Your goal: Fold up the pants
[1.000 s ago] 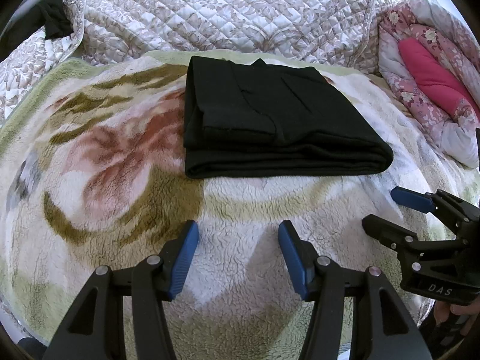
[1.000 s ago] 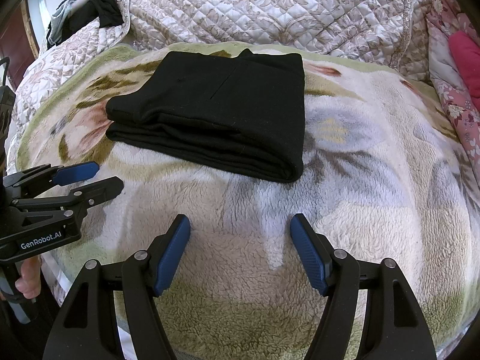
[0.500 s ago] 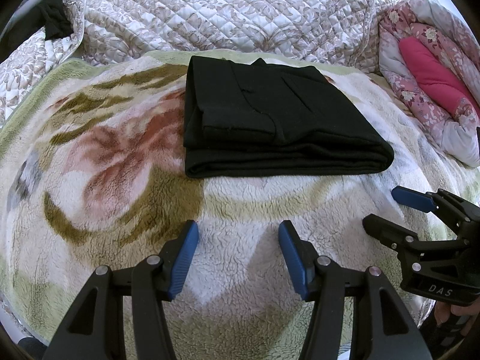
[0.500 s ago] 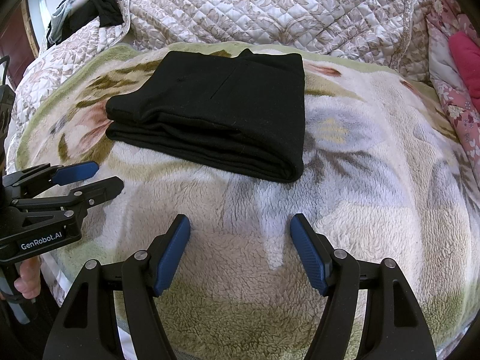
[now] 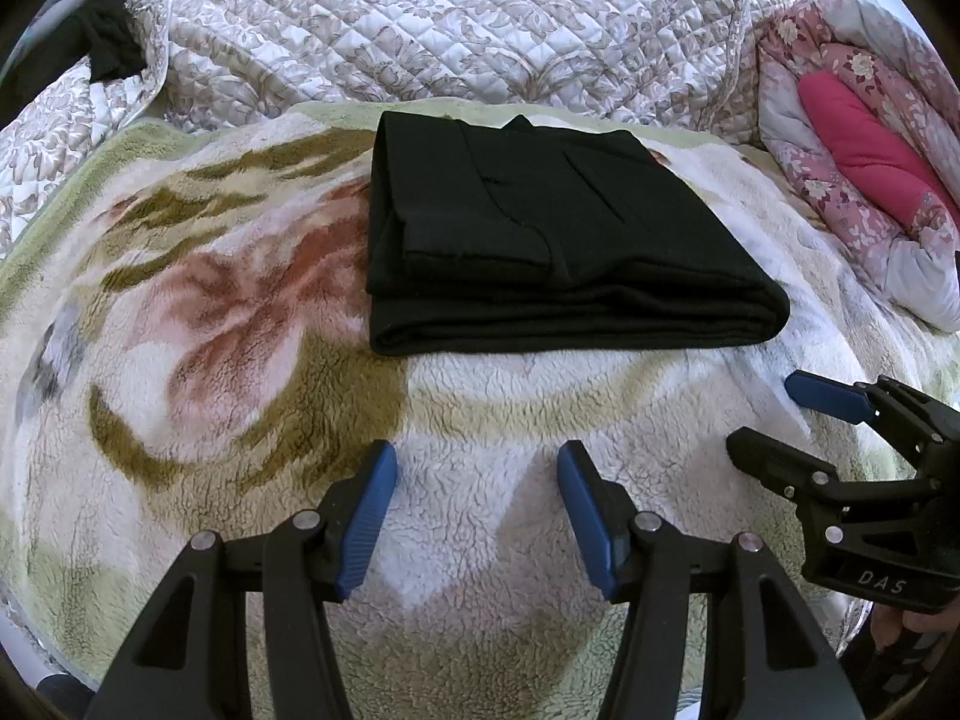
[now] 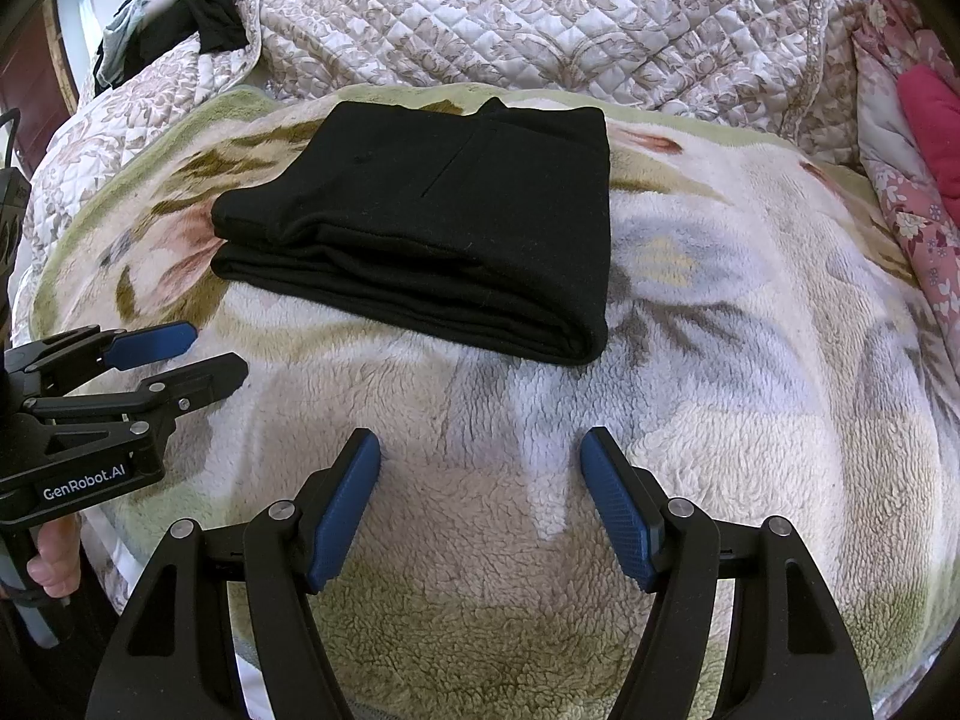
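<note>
Black pants point(image 5: 540, 240) point(image 6: 432, 234) lie folded into a flat, layered rectangle on a fleece floral blanket point(image 5: 210, 312) point(image 6: 750, 360). My left gripper point(image 5: 477, 468) hangs over the blanket in front of the pants, jaws wide apart and empty. My right gripper point(image 6: 480, 450) is likewise open with nothing between its blue pads, short of the pants' near fold. Each gripper shows in the other's view: the right gripper point(image 5: 774, 414) at the right edge, the left gripper point(image 6: 210, 348) at the left edge. Neither touches the pants.
A quilted beige bedspread point(image 5: 450, 24) rises behind the blanket. A pink floral duvet with a magenta lining point(image 5: 864, 144) is bunched at the right. Dark clothes point(image 6: 204, 12) lie heaped at the far left. A hand point(image 6: 54, 564) grips the left tool's handle.
</note>
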{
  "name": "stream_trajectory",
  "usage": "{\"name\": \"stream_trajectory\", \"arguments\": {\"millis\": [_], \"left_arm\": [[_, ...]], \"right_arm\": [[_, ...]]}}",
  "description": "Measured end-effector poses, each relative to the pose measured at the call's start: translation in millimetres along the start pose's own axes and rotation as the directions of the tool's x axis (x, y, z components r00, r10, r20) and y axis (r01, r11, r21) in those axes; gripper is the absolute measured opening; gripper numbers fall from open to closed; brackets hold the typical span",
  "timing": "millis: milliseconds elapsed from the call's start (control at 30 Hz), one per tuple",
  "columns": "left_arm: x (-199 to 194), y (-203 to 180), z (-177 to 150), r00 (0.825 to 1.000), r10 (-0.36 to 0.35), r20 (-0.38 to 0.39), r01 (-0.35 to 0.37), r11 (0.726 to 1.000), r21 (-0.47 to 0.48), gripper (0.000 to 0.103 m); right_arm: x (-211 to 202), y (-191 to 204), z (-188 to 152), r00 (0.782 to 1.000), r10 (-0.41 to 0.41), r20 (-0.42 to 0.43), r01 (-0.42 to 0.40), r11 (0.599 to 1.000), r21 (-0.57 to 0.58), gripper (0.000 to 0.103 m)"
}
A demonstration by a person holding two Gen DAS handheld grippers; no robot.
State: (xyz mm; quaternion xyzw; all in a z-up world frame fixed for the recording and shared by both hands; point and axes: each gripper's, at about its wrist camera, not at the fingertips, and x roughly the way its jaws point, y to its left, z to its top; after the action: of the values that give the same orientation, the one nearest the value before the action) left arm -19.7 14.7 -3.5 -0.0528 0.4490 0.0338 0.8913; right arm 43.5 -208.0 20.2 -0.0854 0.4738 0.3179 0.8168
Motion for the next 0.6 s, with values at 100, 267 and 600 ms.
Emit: {"name": "stream_trajectory", "arguments": {"millis": [100, 267, 600], "left_arm": [[-0.3, -0.1, -0.2, 1.000, 0.001, 0.000, -0.001, 1.000, 0.000, 0.059], [-0.8, 0.0, -0.5, 1.000, 0.002, -0.001, -0.002, 1.000, 0.001, 0.059], [-0.5, -1.1, 0.1, 1.000, 0.003, -0.001, -0.003, 1.000, 0.002, 0.059]], "right_arm": [[0.0, 0.1, 0.0, 1.000, 0.000, 0.000, 0.000, 1.000, 0.000, 0.070], [0.0, 0.5, 0.0, 1.000, -0.001, 0.000, 0.001, 1.000, -0.001, 0.070], [0.8, -0.2, -0.6, 1.000, -0.002, 0.000, 0.002, 1.000, -0.002, 0.070]]}}
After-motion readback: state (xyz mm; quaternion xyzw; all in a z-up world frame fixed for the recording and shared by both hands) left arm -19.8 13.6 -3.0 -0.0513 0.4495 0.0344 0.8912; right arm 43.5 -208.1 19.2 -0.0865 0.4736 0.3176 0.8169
